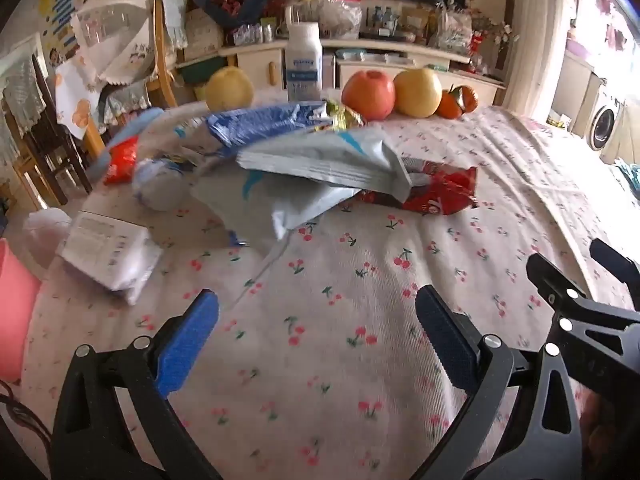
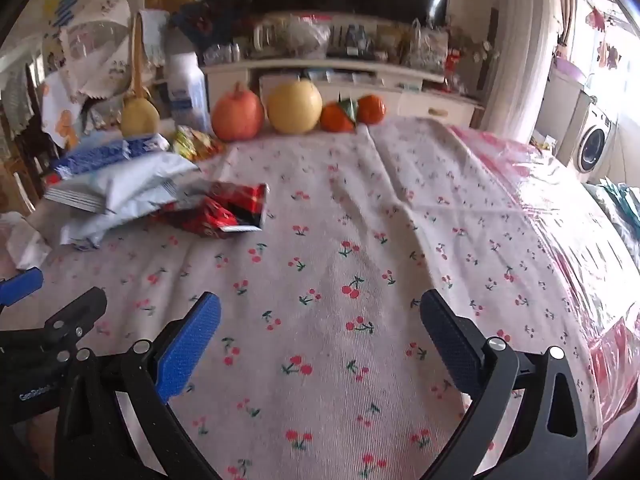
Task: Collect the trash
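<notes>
Daylight from the blown-out window (image 1: 608, 32) at right, glare on the plastic sheet (image 2: 552, 184), slight blur, strong fisheye bending at edges.

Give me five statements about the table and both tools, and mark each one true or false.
1. Both tools are open and hold nothing. True: the left tool and the right tool are spread over bare tablecloth.
2. The red wrapper lies partly under the white bag. True.
3. The fruit sits at the near edge of the table. False: the red fruit and the yellow fruit are at the far edge.
4. The white bottle lies on its side. False: it stands upright.
5. The tablecloth is plain. False: it has a cherry print.
</notes>
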Available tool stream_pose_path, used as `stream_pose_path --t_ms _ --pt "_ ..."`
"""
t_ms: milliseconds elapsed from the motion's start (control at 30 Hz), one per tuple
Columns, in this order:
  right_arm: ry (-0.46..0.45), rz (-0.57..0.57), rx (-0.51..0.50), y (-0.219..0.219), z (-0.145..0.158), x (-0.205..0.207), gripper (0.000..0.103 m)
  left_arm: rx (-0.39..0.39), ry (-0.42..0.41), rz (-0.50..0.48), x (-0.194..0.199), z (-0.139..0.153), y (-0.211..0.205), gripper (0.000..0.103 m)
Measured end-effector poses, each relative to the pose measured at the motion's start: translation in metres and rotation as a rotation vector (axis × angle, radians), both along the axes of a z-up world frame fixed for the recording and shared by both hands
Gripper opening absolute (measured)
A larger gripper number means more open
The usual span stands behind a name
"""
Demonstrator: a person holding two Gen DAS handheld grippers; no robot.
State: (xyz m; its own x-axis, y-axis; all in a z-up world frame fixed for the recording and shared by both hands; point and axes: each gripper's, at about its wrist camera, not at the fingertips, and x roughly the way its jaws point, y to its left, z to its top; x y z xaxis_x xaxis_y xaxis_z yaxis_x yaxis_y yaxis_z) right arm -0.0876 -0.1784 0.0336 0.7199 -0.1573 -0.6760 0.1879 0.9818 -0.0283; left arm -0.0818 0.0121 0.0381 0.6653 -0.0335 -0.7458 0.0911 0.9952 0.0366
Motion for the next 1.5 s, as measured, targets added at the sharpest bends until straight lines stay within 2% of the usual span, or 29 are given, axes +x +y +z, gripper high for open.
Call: stream_pose_path --t_ms 133,500,733,1067,1500 --pt "-0.047 0.009 0.018 0.008 0.01 -0.016 0.099 0.009 -0.056 0.0 -0.019 0.025 0.012 0.099" --pt "-0.204 0.061 -0.032 0.053 0.035 -0.082 0.099 0.018 -0.232 0.051 -0.077 0.086 0.055 0.099" --pt "-0.251 0.059 -0.051 0.07 0.046 -0.114 0.099 0.007 -0.31 0.074 -0.114 0.115 0.074 0.099" --pt "-0.272 0.071 -0.035 0.08 0.047 -0.137 0.099 0.044 -0.384 0.098 -0.144 0.13 0.083 0.099" --pt "-0.308 0.098 -0.076 0.088 0.052 -0.147 0.099 0.07 -0.418 0.099 -0.157 0.135 0.081 0.099"
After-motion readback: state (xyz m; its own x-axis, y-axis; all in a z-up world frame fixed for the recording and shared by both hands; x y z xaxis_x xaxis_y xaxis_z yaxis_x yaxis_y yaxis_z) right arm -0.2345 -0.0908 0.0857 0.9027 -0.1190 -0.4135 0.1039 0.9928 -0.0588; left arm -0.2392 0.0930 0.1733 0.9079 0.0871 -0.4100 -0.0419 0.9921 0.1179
